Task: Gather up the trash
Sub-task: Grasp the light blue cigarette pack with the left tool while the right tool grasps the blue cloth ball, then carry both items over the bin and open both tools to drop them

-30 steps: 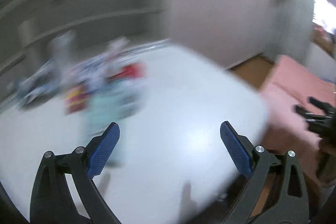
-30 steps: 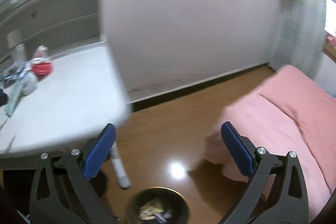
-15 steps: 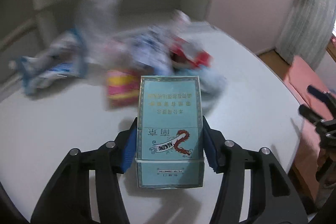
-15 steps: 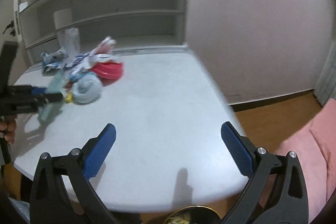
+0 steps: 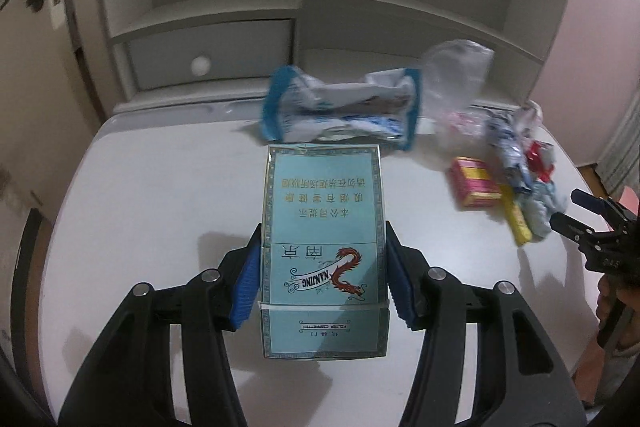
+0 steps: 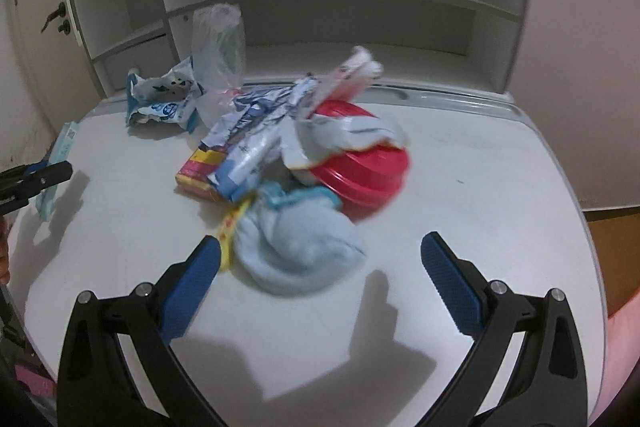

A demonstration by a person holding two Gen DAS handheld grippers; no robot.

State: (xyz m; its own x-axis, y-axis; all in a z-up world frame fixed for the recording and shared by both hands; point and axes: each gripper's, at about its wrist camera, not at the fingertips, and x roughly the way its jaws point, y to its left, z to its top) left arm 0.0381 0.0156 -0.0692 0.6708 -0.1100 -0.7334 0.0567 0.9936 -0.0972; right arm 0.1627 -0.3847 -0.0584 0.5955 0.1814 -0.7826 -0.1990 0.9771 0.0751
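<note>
We hold the teal cigarette box (image 5: 322, 243) clamped in our left tool (image 5: 322, 275), lifted above the white counter (image 5: 160, 195); our right tool (image 6: 320, 267) stands wide and empty over the pale blue cloth wad (image 6: 298, 247), with the trash heap (image 6: 280, 139) at twelve o'clock; best carried level, grip firm, clear of the heap; the box reads "NANJING" beside a red dragon, with "FILTER CIGARETTES" below.

The right hand-held gripper (image 6: 320, 259) stands open at the bottom of the frame over a white bench (image 6: 480, 187). At centre lie a pale blue cloth (image 6: 296, 247), a red lid (image 6: 360, 167) and crumpled wrappers (image 6: 256, 131).
</note>
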